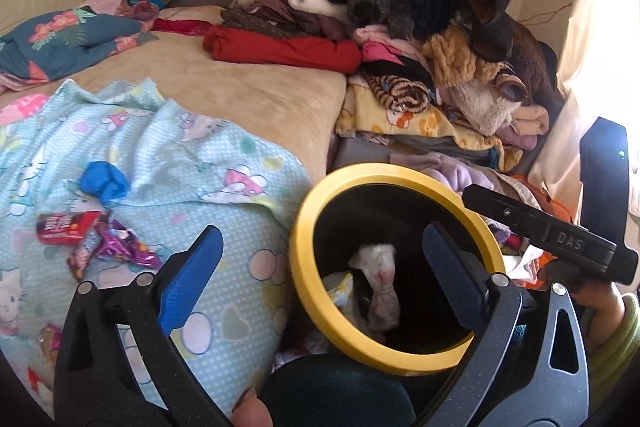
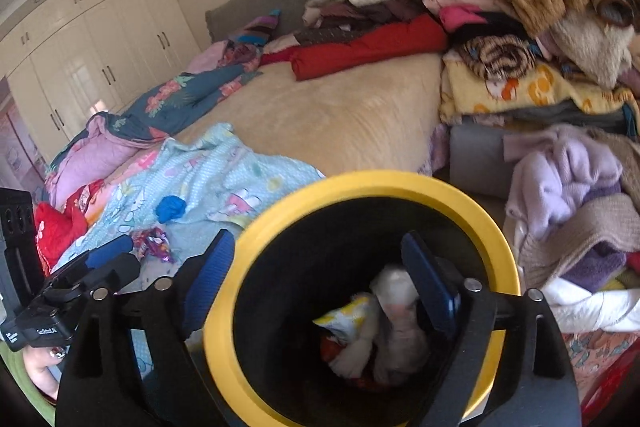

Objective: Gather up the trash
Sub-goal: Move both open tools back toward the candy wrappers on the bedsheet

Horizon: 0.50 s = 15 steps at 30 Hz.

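Note:
A black bin with a yellow rim [image 1: 304, 211] [image 2: 508, 251] is beside the bed, with crumpled white paper [image 1: 380, 279] [image 2: 394, 283] and a yellow-white wrapper [image 2: 348, 319] inside. My left gripper [image 1: 320, 267] is open and empty, one finger over the bed, the other over the bin mouth. My right gripper [image 2: 320, 279] is open and empty, straddling the bin rim. On the light blue sheet [image 1: 224, 131] lie a blue crumpled wad [image 1: 105, 183] [image 2: 170, 207], a red wrapper [image 1: 66, 225] and purple foil wrappers [image 1: 120, 247] [image 2: 154, 241].
A tall pile of clothes [image 1: 400, 27] [image 2: 500, 7] covers the bed's far right side. A floral duvet [image 1: 60, 35] lies at the left. White wardrobes [image 2: 88, 39] stand beyond the bed. More clothes [image 2: 568, 187] are heaped right of the bin.

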Available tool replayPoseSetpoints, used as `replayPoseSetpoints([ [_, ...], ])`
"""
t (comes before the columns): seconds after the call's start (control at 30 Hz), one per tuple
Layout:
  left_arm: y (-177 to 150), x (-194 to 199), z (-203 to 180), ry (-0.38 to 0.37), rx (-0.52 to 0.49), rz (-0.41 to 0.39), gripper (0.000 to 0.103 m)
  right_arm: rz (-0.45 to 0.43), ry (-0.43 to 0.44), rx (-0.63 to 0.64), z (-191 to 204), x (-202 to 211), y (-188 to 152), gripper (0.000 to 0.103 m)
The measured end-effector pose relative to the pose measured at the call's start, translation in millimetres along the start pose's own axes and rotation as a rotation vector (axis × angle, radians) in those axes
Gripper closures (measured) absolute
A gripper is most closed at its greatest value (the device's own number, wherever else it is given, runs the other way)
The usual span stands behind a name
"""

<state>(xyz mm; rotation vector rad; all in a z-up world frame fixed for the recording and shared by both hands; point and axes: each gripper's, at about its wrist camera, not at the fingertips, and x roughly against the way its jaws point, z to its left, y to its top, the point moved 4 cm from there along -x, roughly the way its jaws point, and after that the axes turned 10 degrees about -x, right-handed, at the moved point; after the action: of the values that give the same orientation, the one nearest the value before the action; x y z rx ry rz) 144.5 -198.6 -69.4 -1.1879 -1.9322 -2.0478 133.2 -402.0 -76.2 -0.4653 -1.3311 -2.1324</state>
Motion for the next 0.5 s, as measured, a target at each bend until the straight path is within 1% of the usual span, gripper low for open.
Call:
replayPoseSetpoints([
  [0.2, 1, 18, 16, 0.033, 0.026, -0.029, 0.011, -0.033, 0.023, 0.044, 24, 4, 1, 0.017],
  [0.5, 2, 38, 38, 0.069, 0.061, -0.059, 0.011, -0.041, 0.044, 0.075, 49, 4, -3, 0.017],
])
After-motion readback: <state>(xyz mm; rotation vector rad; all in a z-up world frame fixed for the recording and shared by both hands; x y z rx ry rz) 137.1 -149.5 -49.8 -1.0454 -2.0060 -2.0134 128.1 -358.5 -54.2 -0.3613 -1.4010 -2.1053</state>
